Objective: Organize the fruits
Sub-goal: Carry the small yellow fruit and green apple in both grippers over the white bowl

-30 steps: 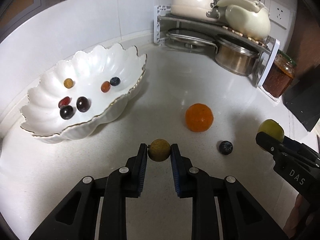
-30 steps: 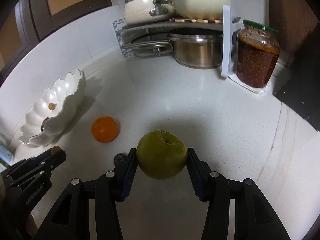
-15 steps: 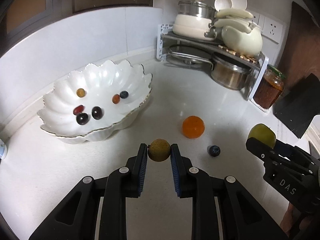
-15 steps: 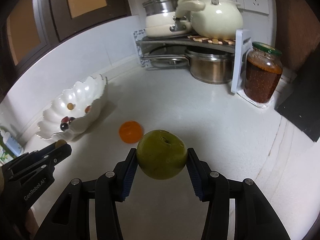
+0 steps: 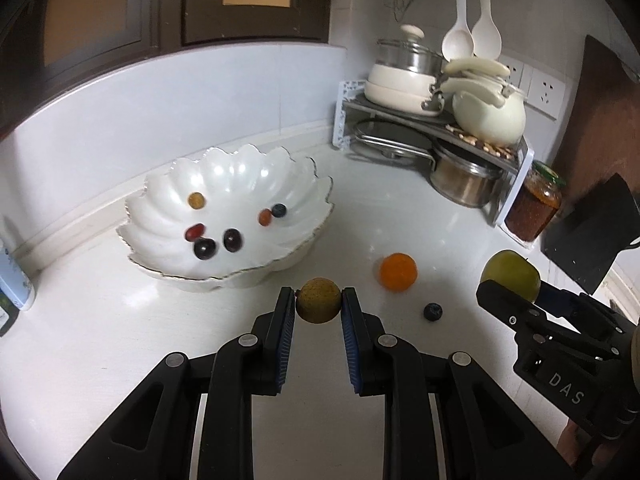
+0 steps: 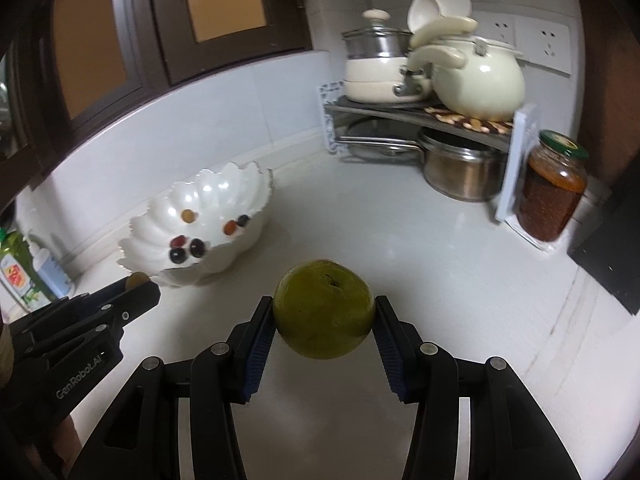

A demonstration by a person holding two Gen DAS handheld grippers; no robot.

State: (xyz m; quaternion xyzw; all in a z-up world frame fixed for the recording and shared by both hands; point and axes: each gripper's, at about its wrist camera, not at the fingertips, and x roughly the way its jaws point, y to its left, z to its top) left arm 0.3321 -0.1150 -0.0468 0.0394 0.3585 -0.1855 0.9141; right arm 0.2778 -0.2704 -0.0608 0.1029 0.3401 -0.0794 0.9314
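My left gripper (image 5: 319,305) is shut on a small brownish-yellow round fruit (image 5: 319,300) and holds it above the counter, in front of the white scalloped bowl (image 5: 168,196). The bowl holds several small grapes and berries (image 5: 232,239). An orange (image 5: 398,272) and a blueberry (image 5: 433,312) lie on the counter to the right. My right gripper (image 6: 324,320) is shut on a green apple (image 6: 324,314), held above the counter; the apple also shows in the left wrist view (image 5: 511,274). The bowl shows at the left in the right wrist view (image 6: 240,180).
A corner rack (image 5: 440,124) with pots, a kettle and a steel pot (image 5: 464,178) stands at the back right. A jar of red sauce (image 5: 534,208) stands beside it. A dark board (image 5: 592,240) lies at the right. Bottles (image 6: 24,268) stand at the far left.
Both grippers have risen and drawn back with their fruits; the bowl, orange and blueberry look smaller and farther. Neither grip has changed.
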